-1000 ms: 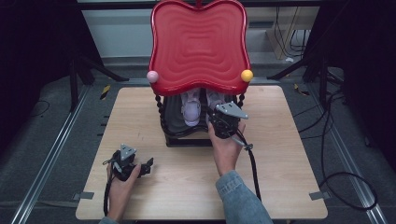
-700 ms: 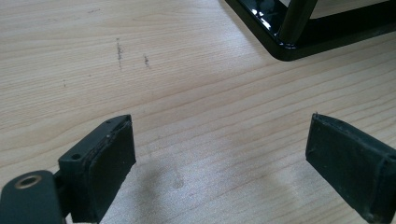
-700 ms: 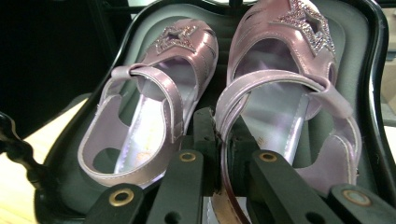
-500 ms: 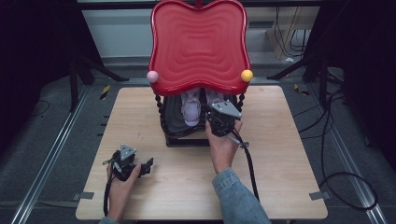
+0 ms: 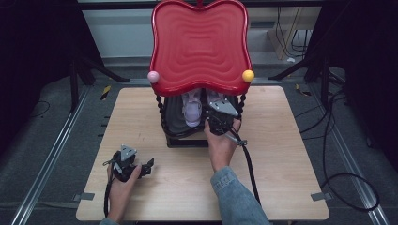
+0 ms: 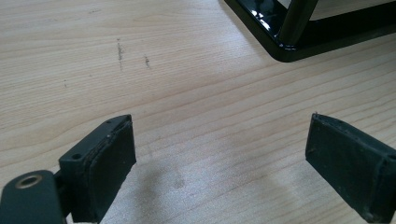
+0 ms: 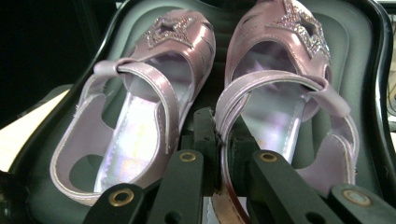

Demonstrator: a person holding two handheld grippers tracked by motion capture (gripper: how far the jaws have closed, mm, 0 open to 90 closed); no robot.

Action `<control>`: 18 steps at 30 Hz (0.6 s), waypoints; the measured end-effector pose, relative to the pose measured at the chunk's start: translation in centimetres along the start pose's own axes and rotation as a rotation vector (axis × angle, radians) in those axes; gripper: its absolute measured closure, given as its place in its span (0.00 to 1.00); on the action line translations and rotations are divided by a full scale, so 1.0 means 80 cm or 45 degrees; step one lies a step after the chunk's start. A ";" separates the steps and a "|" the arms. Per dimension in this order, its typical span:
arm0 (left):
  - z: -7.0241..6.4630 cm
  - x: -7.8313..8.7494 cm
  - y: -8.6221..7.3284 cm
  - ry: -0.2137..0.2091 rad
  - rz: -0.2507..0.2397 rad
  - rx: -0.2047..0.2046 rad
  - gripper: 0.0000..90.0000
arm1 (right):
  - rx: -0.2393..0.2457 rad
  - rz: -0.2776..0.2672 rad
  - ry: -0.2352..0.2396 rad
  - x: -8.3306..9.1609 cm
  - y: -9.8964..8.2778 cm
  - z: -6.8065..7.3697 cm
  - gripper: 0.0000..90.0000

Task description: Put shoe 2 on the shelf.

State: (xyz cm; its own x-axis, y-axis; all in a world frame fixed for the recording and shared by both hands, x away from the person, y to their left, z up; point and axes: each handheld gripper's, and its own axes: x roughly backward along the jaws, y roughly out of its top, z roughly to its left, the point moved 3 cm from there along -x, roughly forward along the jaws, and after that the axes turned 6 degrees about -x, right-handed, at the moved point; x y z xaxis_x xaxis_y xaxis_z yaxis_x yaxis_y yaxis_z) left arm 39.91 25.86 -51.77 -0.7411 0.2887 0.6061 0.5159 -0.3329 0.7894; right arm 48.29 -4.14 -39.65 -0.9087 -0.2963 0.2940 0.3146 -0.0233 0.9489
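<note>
The right claw (image 7: 217,154) pinches the inner side of the right pink sandal (image 7: 285,93), beside its twin (image 7: 135,107) on a dark tray (image 5: 176,119) under a red tiered stand (image 5: 199,44). The left claw (image 6: 219,158), spread wide, rests on the pale wooden worktop (image 5: 291,154). Grey floor, cables (image 5: 338,154) and dark stands surround it.

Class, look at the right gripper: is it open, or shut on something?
Shut on a sandal. In the right gripper view, the right gripper has its jaws pinching the side wall of the right-hand pink sandal in the dark tray.
</note>
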 end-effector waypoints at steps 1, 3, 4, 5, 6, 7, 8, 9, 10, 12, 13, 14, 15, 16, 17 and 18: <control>0.000 0.000 0.000 0.000 -0.001 0.000 0.09 | 0.008 0.003 -0.007 0.000 -0.001 0.001 0.96; 0.000 0.000 0.000 -0.001 0.000 -0.001 0.09 | 0.011 0.005 -0.014 -0.001 -0.001 0.001 0.96; 0.000 0.000 0.000 0.000 0.001 -0.001 0.09 | 0.011 0.004 -0.012 -0.002 -0.002 0.001 0.96; 0.000 0.000 0.000 0.000 0.000 0.000 0.09 | 0.013 0.013 -0.014 -0.002 -0.002 0.002 0.96; 0.000 0.000 0.000 -0.001 -0.001 -0.001 0.09 | 0.020 0.011 -0.013 -0.004 -0.003 0.003 0.96; 0.000 0.000 0.000 0.000 -0.001 0.000 0.09 | 0.026 0.012 -0.016 -0.005 -0.004 0.003 0.96; 0.000 0.000 0.000 0.000 -0.001 0.001 0.09 | 0.025 0.016 -0.016 -0.006 -0.005 0.004 0.96; 0.000 0.000 0.000 -0.001 0.000 -0.001 0.09 | 0.025 0.014 -0.013 -0.007 -0.006 0.004 0.96; 0.000 0.000 0.000 0.000 0.000 0.001 0.09 | 0.023 0.016 -0.013 -0.008 -0.006 0.005 0.96; 0.000 0.000 0.000 0.000 -0.001 0.001 0.09 | 0.026 0.015 -0.010 -0.010 -0.008 0.005 0.95; 0.000 0.000 0.000 0.000 -0.002 0.002 0.09 | 0.028 0.019 -0.009 -0.011 -0.009 0.006 0.95; 0.000 0.000 0.000 -0.001 -0.001 0.001 0.09 | 0.027 0.021 -0.010 -0.012 -0.009 0.006 0.95; 0.000 0.000 0.000 -0.002 -0.001 -0.002 0.09 | 0.030 0.021 -0.011 -0.013 -0.010 0.007 0.95; 0.000 0.000 0.000 -0.001 -0.001 0.001 0.09 | 0.031 0.019 -0.010 -0.014 -0.011 0.007 0.95; -0.001 0.000 0.000 -0.001 -0.001 0.000 0.09 | 0.029 0.018 -0.009 -0.015 -0.012 0.007 0.95; -0.001 0.000 0.000 -0.001 0.000 -0.001 0.09 | 0.026 0.021 -0.009 -0.015 -0.012 0.008 0.95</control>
State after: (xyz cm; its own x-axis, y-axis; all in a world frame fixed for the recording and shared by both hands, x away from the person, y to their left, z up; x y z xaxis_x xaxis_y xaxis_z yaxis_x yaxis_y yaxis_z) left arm 39.88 25.79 -51.76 -0.7408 0.2894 0.6062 0.5156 -0.3335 0.7893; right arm 48.94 -3.18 -40.86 -0.9054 -0.2898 0.3103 0.3240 0.0009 0.9461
